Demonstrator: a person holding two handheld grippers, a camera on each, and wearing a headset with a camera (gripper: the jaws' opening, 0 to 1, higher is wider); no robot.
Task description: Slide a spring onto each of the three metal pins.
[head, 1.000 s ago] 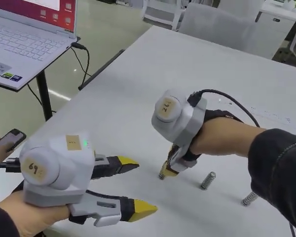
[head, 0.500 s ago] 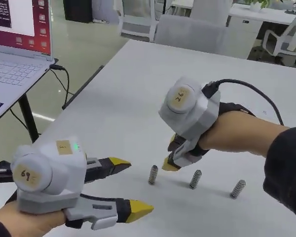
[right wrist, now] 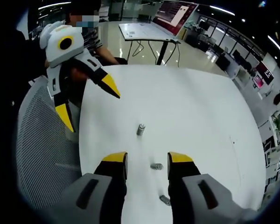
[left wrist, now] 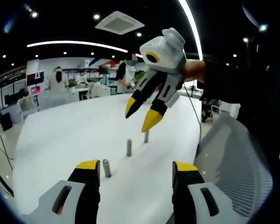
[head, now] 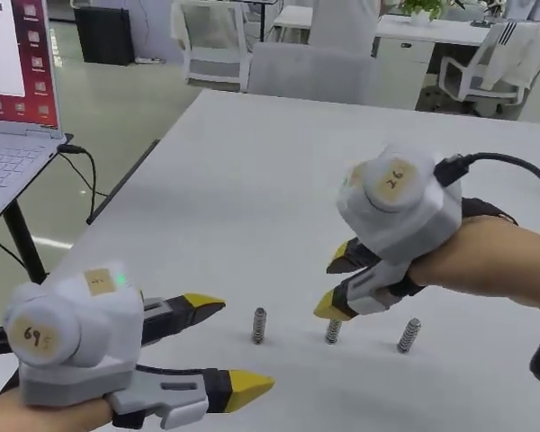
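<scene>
White table (head: 252, 180) stretches toward a grey chair (head: 306, 85) at twelve o'clock, with a laptop (head: 4, 153) off its edge at nine o'clock. Three springs stand in a row across the near part: the left spring (head: 259, 326), the middle spring (head: 333, 331) and the right spring (head: 408, 335). The right one leans toward one o'clock, while the other two look upright. The pins are hidden inside the coils, so how deep each spring sits cannot be told.

The right gripper (head: 331, 286) hovers with jaws parted and nothing between them. Its lower yellow tip is just above the middle spring, at about eleven o'clock of it. The left gripper (head: 238, 346) is likewise spread and empty, at eight o'clock of the left spring and apart from it.

The main risk seems to be that low tip: a sideways pull toward three or nine o'clock could clip the middle spring and flick it off. The leaning spring may be only half seated, so a bump to the table could topple it.
</scene>
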